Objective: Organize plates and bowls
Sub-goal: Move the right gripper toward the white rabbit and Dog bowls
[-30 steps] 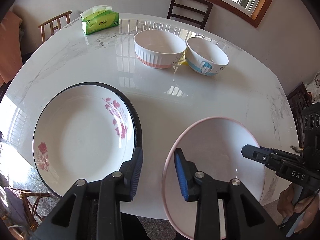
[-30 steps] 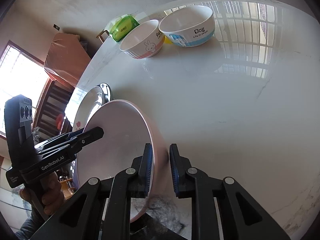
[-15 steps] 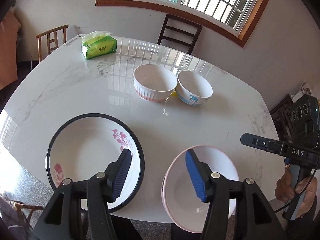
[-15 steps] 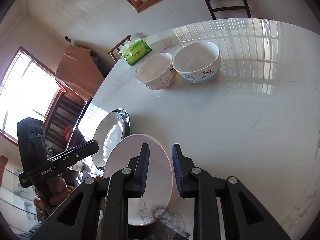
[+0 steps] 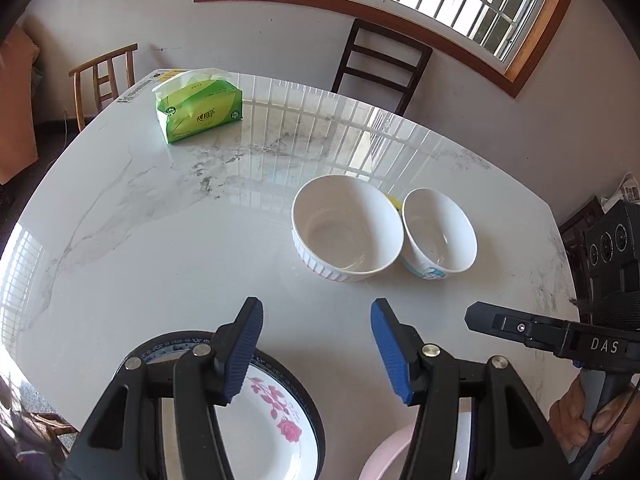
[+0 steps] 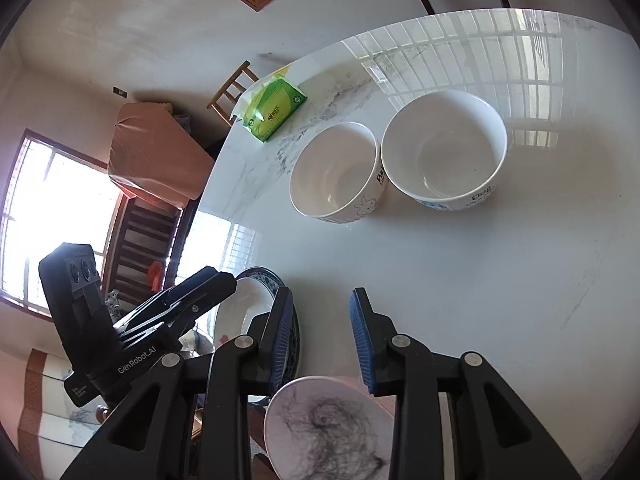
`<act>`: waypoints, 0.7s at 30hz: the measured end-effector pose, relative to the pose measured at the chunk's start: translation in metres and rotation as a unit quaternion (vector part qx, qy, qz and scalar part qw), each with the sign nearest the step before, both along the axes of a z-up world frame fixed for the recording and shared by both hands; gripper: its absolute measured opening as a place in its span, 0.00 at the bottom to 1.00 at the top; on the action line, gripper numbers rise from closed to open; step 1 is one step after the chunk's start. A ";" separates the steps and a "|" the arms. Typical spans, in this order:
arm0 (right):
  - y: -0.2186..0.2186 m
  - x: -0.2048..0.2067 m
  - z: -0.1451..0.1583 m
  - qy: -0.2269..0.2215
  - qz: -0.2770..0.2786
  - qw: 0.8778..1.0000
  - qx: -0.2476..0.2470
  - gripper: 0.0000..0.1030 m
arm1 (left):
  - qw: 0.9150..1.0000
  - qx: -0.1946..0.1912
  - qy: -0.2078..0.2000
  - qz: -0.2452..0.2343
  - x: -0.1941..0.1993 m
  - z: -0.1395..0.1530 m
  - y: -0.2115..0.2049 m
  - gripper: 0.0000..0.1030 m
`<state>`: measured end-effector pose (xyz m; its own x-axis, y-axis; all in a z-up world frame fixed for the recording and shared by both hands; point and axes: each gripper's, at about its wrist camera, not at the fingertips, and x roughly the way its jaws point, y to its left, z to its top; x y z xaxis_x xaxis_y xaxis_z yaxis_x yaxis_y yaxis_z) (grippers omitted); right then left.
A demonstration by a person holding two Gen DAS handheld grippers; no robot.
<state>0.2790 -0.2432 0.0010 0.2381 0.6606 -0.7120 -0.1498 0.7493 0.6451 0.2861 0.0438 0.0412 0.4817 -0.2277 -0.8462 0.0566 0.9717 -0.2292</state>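
Plates first: the rose plate point(image 5: 276, 412) with its dark rim sits at the near table point(image 5: 160, 264) edge, the pink plate point(image 6: 328, 428) just beside it. Left gripper point(image 5: 316, 344) hangs wide open above them, nothing between its blue pads. Right gripper point(image 6: 322, 332) has just been opening, empty too. Farther out, the ribbed bowl point(image 5: 346, 228) and the smaller bowl point(image 5: 440, 232) stand side by side; beyond, a green tissue pack point(image 5: 198, 110).

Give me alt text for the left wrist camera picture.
The open left gripper hangs over a marble table, empty, above a rose-patterned plate and a pink plate. Two white bowls sit side by side beyond it.
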 end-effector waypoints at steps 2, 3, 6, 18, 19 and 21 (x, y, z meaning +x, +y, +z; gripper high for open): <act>0.005 0.012 -0.005 0.007 -0.007 1.000 -0.002 0.29 | 1.000 -0.008 0.007 0.005 0.014 -0.005 0.004 0.56; 0.007 0.018 -0.007 0.011 -0.008 1.000 -0.003 0.29 | 1.000 -0.008 0.011 0.006 0.020 -0.008 0.004 0.56; 0.014 0.036 -0.018 0.026 -0.019 0.999 0.000 0.30 | 1.000 -0.007 0.023 0.009 0.040 -0.016 0.005 0.56; 0.036 0.078 -0.051 0.058 -0.040 0.997 -0.017 0.33 | 0.999 0.009 0.039 0.019 0.090 -0.044 0.004 0.56; 0.037 0.079 -0.052 0.057 -0.042 0.997 -0.021 0.33 | 0.999 0.012 0.039 0.018 0.092 -0.046 0.003 0.56; 0.039 0.082 -0.053 0.054 -0.041 0.997 -0.027 0.34 | 0.999 0.016 0.041 0.018 0.097 -0.050 0.001 0.56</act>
